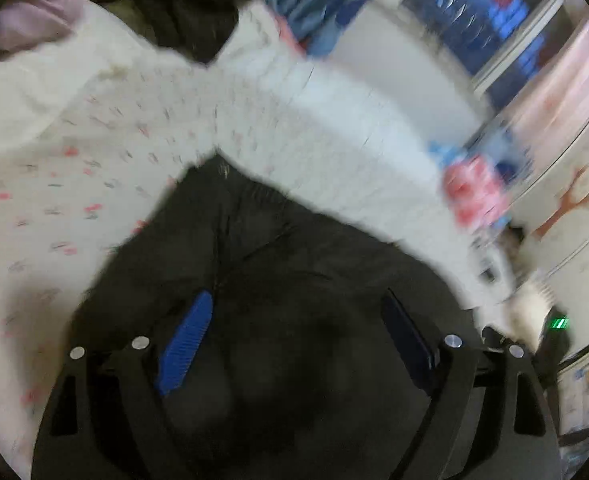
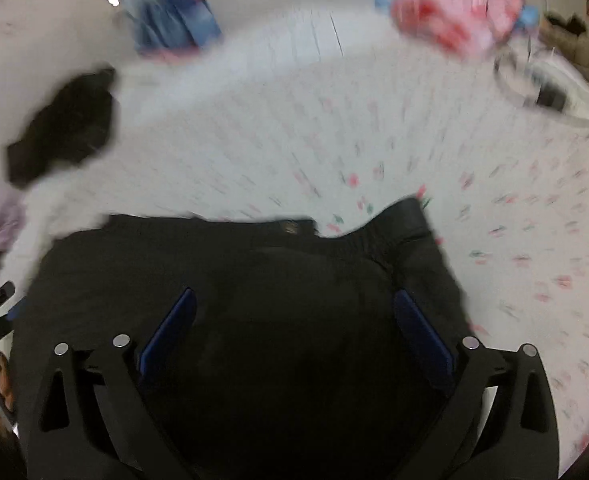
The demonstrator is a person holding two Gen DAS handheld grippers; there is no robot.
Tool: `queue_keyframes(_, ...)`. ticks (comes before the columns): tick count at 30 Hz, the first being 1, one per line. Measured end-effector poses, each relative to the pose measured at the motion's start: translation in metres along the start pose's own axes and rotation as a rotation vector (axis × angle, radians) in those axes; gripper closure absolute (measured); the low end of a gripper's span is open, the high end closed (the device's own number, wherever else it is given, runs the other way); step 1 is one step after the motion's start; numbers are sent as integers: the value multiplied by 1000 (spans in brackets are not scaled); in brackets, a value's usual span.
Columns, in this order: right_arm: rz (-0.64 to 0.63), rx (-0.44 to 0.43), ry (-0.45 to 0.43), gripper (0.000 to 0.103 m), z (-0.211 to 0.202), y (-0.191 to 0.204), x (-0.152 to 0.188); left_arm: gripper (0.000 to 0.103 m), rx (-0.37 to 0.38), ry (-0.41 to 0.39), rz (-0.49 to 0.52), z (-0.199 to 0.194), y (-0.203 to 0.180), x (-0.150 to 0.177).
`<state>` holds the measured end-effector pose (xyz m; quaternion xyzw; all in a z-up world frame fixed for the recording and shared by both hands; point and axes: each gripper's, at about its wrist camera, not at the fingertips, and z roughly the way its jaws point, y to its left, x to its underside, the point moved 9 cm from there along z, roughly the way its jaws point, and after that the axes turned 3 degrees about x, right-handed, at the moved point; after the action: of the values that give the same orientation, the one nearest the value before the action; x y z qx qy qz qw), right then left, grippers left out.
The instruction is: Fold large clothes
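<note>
Folding barely begun: black garment (image 2: 222,280) lies rumpled on the floral bedsheet (image 2: 374,152)
Left gripper (image 1: 294,344) and right gripper (image 2: 294,328) hover over it, jaws spread, gripping nothing

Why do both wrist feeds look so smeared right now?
Left wrist view: motion blur streaks the floral bedsheet and the room beyond; the black garment is dim, with only faint creases. Right wrist view: radial smear across the sheet; the garment reads as a near-featureless dark mass. Fisheye bends the edges in both.
</note>
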<state>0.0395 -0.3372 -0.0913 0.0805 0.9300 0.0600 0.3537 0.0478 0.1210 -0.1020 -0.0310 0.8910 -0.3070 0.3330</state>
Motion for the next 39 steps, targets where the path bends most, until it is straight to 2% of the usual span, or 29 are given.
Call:
queue_keyframes(1,-31,8,-33,7,-22,3,7,20,11,-30,3,-30,1,5)
queue_keyframes(2,-56,-8,-52,7,-38,9,16,20,17,-35,-5,-45,3,7)
queue_keyframes(5,-182,-73,-71,7,-78,40,50,19,16,7,-103,-85,32,35)
queue_keyframes(7,-370,-155,-98,7,-111,85,84,19,27,38,-193,-105,54,58)
queue_keyframes(10,-668,-216,-95,7,-136,146,140,18,50,73,-306,-126,76,97)
queue_keyframes(13,-894,-164,-101,7,-136,187,174,16,115,107,-415,-131,77,133)
queue_keyframes(16,-1113,48,-133,7,-107,215,188,14,181,117,-484,-128,67,155)
queue_keyframes(17,-1134,84,-124,7,-93,216,183,14,206,125,-508,-125,61,163)
queue_keyframes(18,-1110,85,-103,7,-83,215,178,12,221,130,-521,-125,58,168)
queue_keyframes(20,-878,-32,-40,7,-73,206,156,11,250,147,-541,-117,48,177)
queue_keyframes(22,-512,-184,36,7,-65,175,124,11,258,168,-564,-106,44,184)
queue_keyframes(23,-418,-218,53,7,-63,164,116,11,265,177,-577,-101,42,186)
queue_keyframes(24,-358,-231,65,7,-60,154,111,11,278,181,-586,-94,36,185)
queue_keyframes(26,-360,-262,77,7,-58,152,115,10,282,181,-556,-86,27,181)
queue_keyframes(28,-372,-283,91,7,-60,149,121,10,271,144,-521,-75,20,166)
queue_keyframes(30,-328,-356,97,7,-79,142,125,11,282,120,-535,-64,16,152)
queue_keyframes(32,-212,-436,113,7,-103,116,130,11,288,78,-539,-57,13,135)
queue_keyframes(34,-21,-518,137,7,-124,72,136,9,269,57,-520,-53,17,128)
queue_keyframes(36,150,-557,147,7,-144,26,154,9,267,77,-554,-48,26,134)
queue_keyframes(39,393,-575,182,7,-143,-43,183,7,268,68,-545,-45,25,134)
